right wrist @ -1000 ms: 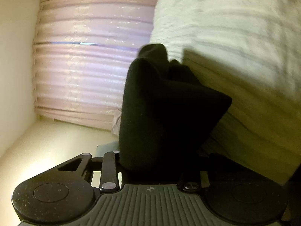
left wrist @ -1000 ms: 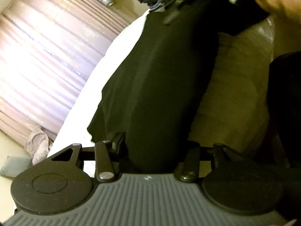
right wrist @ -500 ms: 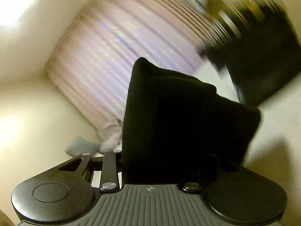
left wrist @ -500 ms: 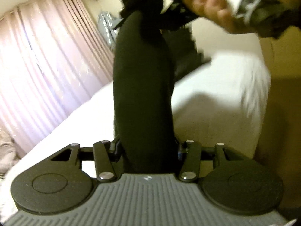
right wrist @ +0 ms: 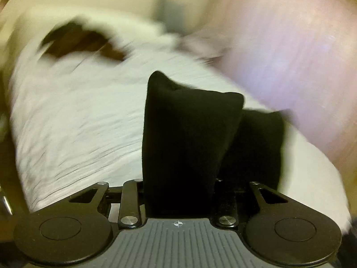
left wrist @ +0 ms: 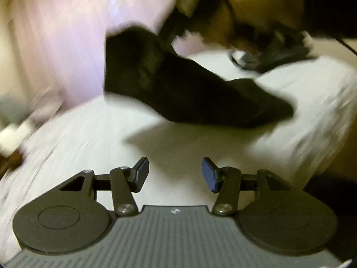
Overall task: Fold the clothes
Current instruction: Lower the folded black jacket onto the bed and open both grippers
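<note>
Left wrist view, motion-blurred: pink curtain (left wrist: 73,40) at far left, white bed sheet (left wrist: 93,138) below and across centre. Left gripper (left wrist: 175,174) spread wide, blue-padded fingertips (left wrist: 208,174) well apart, nothing between them, only bare sheet showing through the gap. Black garment (left wrist: 189,89) ahead of left gripper, lifted at its upper left end, sagging toward the right where its lower edge reaches the sheet; shadow cast on sheet beneath. Further right and above, a blurred hand (left wrist: 223,15) with dark hardware; detail not resolvable. Right wrist view, also blurred: dark brown patch (right wrist: 82,42) on sheet at upper left, identity not determinable. White sheet (right wrist: 78,122) filling left and centre. Right gripper (right wrist: 178,201) closed onto black garment (right wrist: 189,138), cloth rising from between the jaws in a thick upright fold, second fold just beside it to the right; fingertips hidden by cloth. Pink curtain (right wrist: 296,67) at far right.
</note>
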